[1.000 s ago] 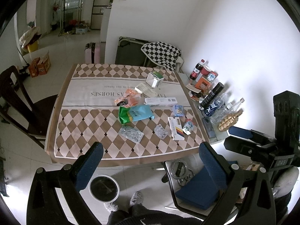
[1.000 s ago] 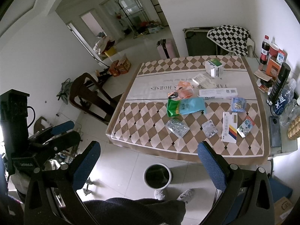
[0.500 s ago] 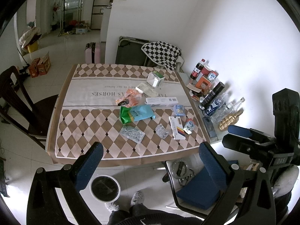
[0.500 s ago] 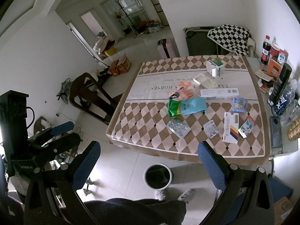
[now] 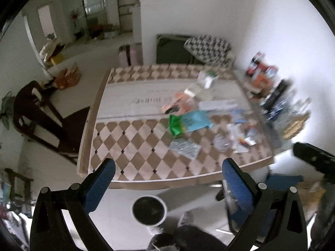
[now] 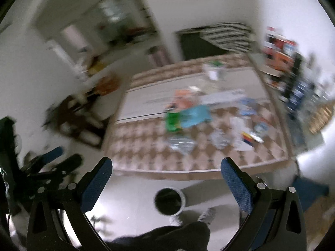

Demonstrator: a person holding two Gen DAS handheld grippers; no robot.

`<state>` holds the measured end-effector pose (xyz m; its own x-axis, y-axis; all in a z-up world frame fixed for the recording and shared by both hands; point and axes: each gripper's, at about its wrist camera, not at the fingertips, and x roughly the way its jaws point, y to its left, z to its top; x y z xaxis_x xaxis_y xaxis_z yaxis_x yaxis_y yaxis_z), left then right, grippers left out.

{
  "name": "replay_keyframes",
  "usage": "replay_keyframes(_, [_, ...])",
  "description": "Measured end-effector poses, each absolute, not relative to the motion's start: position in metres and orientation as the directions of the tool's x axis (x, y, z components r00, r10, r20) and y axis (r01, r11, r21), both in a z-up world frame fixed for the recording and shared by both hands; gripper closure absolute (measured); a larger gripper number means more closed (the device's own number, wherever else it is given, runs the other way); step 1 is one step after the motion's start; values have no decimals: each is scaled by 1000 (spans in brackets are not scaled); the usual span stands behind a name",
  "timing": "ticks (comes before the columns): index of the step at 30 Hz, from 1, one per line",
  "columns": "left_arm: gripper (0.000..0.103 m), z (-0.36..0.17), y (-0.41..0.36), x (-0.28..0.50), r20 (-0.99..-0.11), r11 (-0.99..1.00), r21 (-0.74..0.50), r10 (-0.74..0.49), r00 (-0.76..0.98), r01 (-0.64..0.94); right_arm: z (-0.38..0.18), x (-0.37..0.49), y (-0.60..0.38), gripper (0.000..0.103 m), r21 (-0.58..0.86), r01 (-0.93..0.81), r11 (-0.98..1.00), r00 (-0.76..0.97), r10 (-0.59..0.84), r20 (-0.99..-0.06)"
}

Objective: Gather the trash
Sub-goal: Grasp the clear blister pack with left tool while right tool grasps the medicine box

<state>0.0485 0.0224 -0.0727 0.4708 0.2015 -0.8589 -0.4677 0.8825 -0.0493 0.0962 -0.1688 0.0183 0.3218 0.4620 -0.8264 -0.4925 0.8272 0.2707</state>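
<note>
Trash lies on the checkered table: a blue-green snack bag, an orange wrapper, a blister pack, a long white box and several small packets. A round bin stands on the floor before the table. My left gripper hangs open above the bin, well short of the table. My right gripper is open too, over the bin. The right wrist view is blurred; the snack bag shows there.
Bottles and boxes crowd a side shelf at the right wall. A dark wooden chair stands left of the table. A blue-seated chair sits at the near right. A person's feet are beside the bin.
Both grippers have swung sharply, blurring both views; the table now sits further right and larger in the left wrist view. Nothing was grasped.
</note>
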Motion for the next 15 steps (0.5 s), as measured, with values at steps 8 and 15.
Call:
replay_keyframes(8, [0, -205, 59, 121, -969, 784, -110, 53, 242, -611, -102, 183, -213, 0, 175, -166, 971, 337, 222, -915])
replay_keyframes(15, [3, -318, 80, 186, -979, 537, -189, -171, 113, -822, -218, 295, -229, 28, 131, -95, 987, 190, 147, -971])
